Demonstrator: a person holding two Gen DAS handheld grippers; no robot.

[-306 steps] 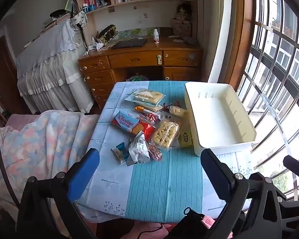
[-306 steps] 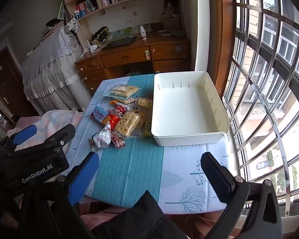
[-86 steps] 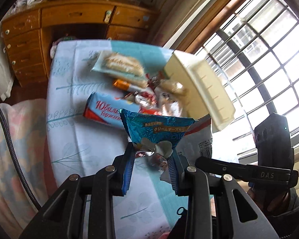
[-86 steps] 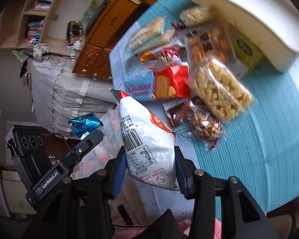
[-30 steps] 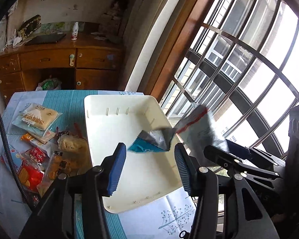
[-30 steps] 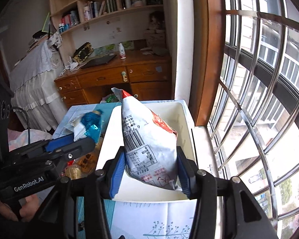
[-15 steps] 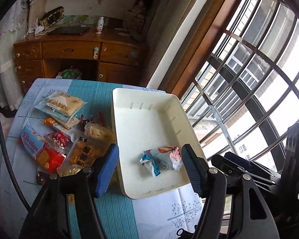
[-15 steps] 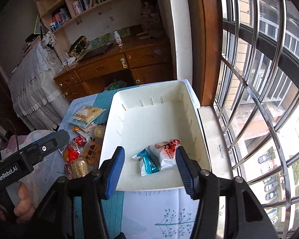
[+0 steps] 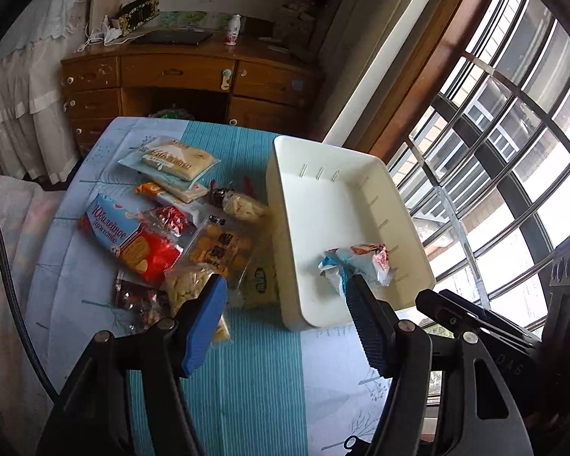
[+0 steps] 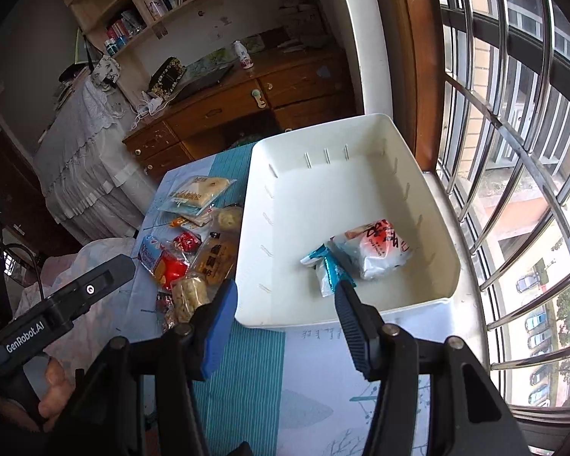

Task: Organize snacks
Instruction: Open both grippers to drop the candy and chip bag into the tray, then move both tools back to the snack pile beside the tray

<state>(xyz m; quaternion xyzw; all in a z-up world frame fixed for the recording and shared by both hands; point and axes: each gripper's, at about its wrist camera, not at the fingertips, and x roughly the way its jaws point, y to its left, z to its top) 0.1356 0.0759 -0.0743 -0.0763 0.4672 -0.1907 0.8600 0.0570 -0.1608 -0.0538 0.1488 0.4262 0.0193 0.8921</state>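
A white tray (image 9: 334,205) (image 10: 342,190) stands on the right of the table by the window. Near its front lie a white-and-red snack bag (image 9: 370,260) (image 10: 378,250) and a small blue packet (image 9: 332,271) (image 10: 326,269), side by side. My left gripper (image 9: 285,288) hangs open and empty above the tray's front left corner. Over the tray's front edge, my right gripper (image 10: 285,292) is also open with nothing between its fingers. Left of the tray lies a pile of snacks, among them a blue-and-red biscuit pack (image 9: 129,235) (image 10: 159,258) and a clear bag of puffs (image 9: 188,285).
The table has a blue striped cloth (image 9: 247,361). A wooden desk (image 9: 178,76) stands behind it, a draped bed at the left, a barred window (image 10: 513,152) close on the right. A hand (image 10: 53,391) holds the left gripper's handle.
A second ago the white bag sat in my right gripper and the blue packet was dropping from the left. Both now lie in the tray, and both views have swung left toward the pile.
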